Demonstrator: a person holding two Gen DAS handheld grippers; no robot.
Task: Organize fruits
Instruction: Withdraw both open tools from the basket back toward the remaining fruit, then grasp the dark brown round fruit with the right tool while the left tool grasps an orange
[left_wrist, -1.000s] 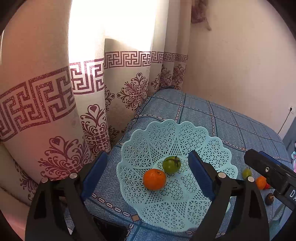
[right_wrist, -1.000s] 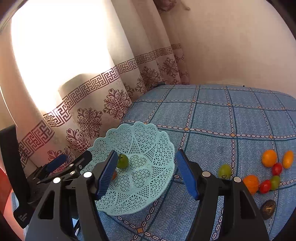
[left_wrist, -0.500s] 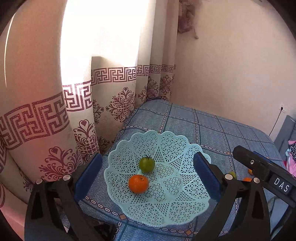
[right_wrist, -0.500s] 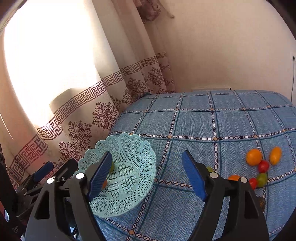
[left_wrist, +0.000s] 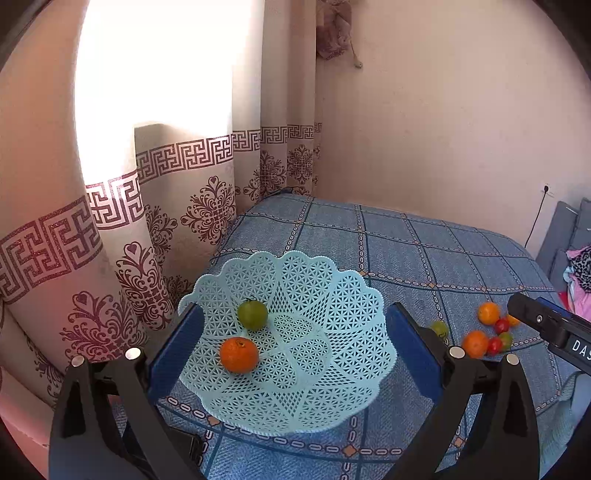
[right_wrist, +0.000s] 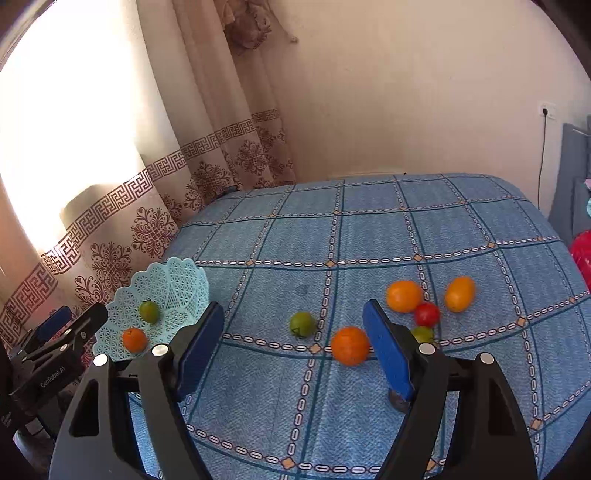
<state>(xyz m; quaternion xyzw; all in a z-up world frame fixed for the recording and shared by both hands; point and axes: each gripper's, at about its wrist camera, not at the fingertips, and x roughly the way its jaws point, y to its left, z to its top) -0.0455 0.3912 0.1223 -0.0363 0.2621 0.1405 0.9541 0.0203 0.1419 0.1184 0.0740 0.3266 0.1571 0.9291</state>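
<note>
Fruits: two sit in the basket (left_wrist: 295, 369) at the bed's (right_wrist: 369, 236) curtain-side edge (six remain loose). I have pulled both grippers back, right gripper (right_wrist: 293, 350) and left gripper (left_wrist: 291, 354) spread and empty, so the next pick is due.

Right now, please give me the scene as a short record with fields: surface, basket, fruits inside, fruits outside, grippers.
surface: blue checked cloth
basket: light blue lattice basket, near the curtain
fruits inside: one orange, one green tomato
fruits outside: green tomato on cloth, loose orange, small cluster beyond
left gripper: open, empty
right gripper: open, empty
</note>
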